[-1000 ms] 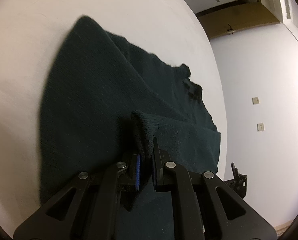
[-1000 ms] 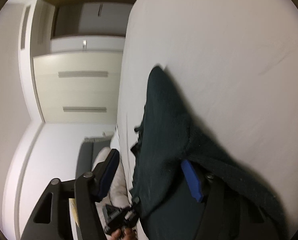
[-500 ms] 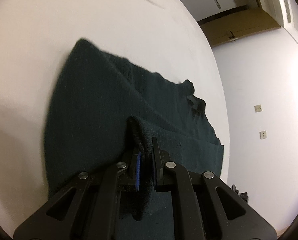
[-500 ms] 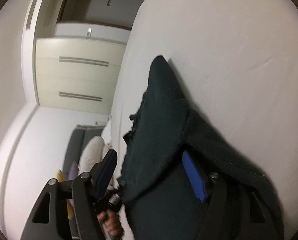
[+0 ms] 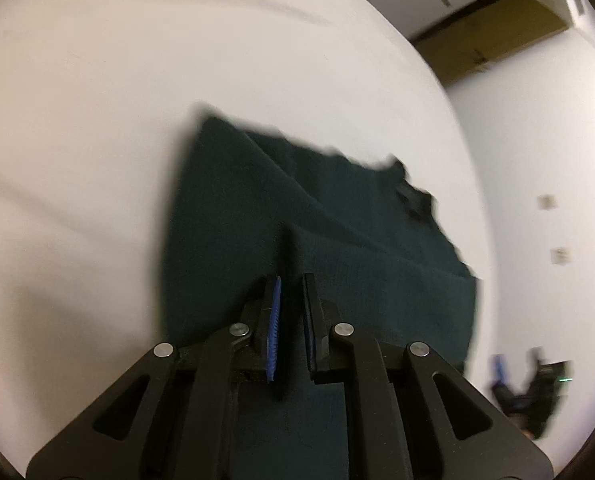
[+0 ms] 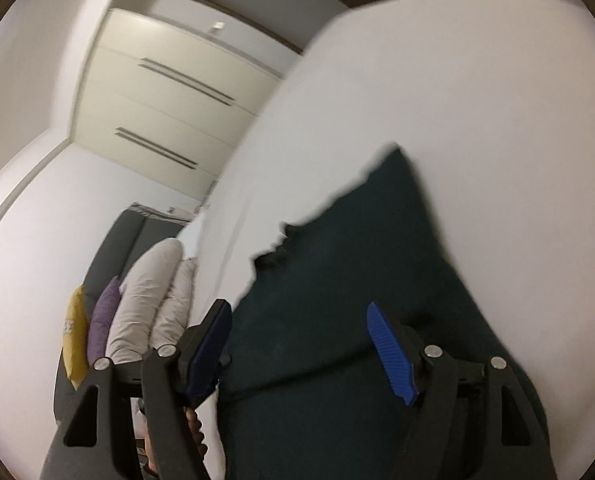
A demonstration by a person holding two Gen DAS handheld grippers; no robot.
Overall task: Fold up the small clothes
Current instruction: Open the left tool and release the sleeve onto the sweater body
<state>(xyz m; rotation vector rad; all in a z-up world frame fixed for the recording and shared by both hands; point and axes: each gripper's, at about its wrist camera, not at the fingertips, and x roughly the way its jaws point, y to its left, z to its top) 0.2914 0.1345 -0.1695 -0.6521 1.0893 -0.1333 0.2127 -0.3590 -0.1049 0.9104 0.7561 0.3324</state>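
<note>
A dark green knit garment (image 5: 281,208) lies partly folded on a white bed sheet (image 5: 137,80). My left gripper (image 5: 291,284) is shut on a raised pinch of the garment's near edge, the fabric standing up between the blue pads. In the right wrist view the same garment (image 6: 337,280) spreads under my right gripper (image 6: 297,320), which is open, its blue pads wide apart above the cloth and holding nothing.
The bed's left edge (image 6: 225,200) drops off beside a dark sofa with white, purple and yellow cushions (image 6: 137,300). A cream wardrobe (image 6: 169,92) stands beyond. A wall with switches (image 5: 553,232) lies right of the bed.
My left gripper has pulled the pinched edge back, so the garment looks smaller and flatter. My right gripper has lifted off the cloth, which no longer drapes over its right finger.
</note>
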